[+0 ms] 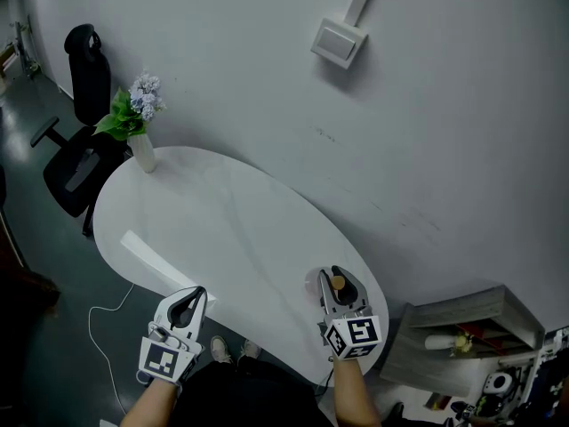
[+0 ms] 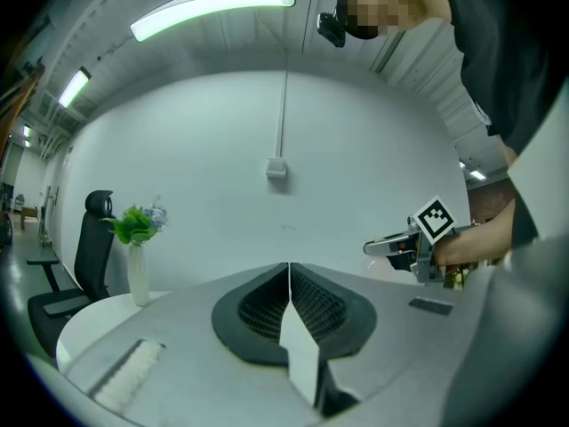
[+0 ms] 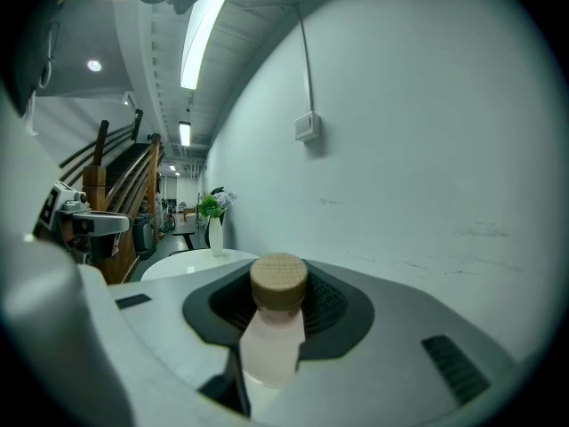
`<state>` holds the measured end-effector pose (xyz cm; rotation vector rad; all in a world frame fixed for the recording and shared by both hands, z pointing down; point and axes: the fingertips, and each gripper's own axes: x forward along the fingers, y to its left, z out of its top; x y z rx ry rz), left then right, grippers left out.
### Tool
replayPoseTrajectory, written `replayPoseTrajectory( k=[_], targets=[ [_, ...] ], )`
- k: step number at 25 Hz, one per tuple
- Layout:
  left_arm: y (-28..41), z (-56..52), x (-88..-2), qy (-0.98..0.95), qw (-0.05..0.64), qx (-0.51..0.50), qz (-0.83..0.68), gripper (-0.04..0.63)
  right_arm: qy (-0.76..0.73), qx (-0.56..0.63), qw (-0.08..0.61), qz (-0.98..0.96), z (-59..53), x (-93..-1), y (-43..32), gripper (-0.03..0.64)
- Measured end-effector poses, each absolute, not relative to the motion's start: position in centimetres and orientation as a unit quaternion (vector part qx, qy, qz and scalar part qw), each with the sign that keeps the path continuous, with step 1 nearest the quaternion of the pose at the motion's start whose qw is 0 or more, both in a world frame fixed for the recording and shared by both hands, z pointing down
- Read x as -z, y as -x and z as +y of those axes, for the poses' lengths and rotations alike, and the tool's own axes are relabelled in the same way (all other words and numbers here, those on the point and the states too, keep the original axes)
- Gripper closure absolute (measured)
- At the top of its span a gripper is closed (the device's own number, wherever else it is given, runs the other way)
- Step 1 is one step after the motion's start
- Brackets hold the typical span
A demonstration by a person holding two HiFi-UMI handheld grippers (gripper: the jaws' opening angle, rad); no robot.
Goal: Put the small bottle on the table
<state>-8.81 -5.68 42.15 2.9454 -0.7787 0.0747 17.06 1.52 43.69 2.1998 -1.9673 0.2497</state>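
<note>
A small pale-pink bottle (image 3: 272, 336) with a tan cork-like cap sits between the jaws of my right gripper (image 3: 277, 314), which is shut on its body. In the head view the right gripper (image 1: 336, 290) holds the small bottle (image 1: 337, 284) over the near right end of the white oval table (image 1: 222, 229). My left gripper (image 1: 188, 305) hangs at the table's near edge, left of the right one. Its jaws meet in the left gripper view with nothing between them, so the left gripper (image 2: 289, 302) is shut and empty.
A white vase with green leaves and pale flowers (image 1: 138, 123) stands at the table's far left end. A black office chair (image 1: 78, 140) is behind it. A grey wall with a switch box (image 1: 338, 41) runs along the table's far side. Shelves with clutter (image 1: 471, 341) are at right.
</note>
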Motion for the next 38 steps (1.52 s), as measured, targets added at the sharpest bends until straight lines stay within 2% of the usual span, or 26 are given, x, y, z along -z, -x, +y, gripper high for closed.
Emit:
replayPoseTrajectory(
  k=[38],
  targets=[
    [8.3,-5.9,-43.3,-0.957,0.049,-0.068,-0.278,0.586,-0.692,-0.093,0.109,-0.707,-4.7,-49.4,-15.9,0.514]
  ],
)
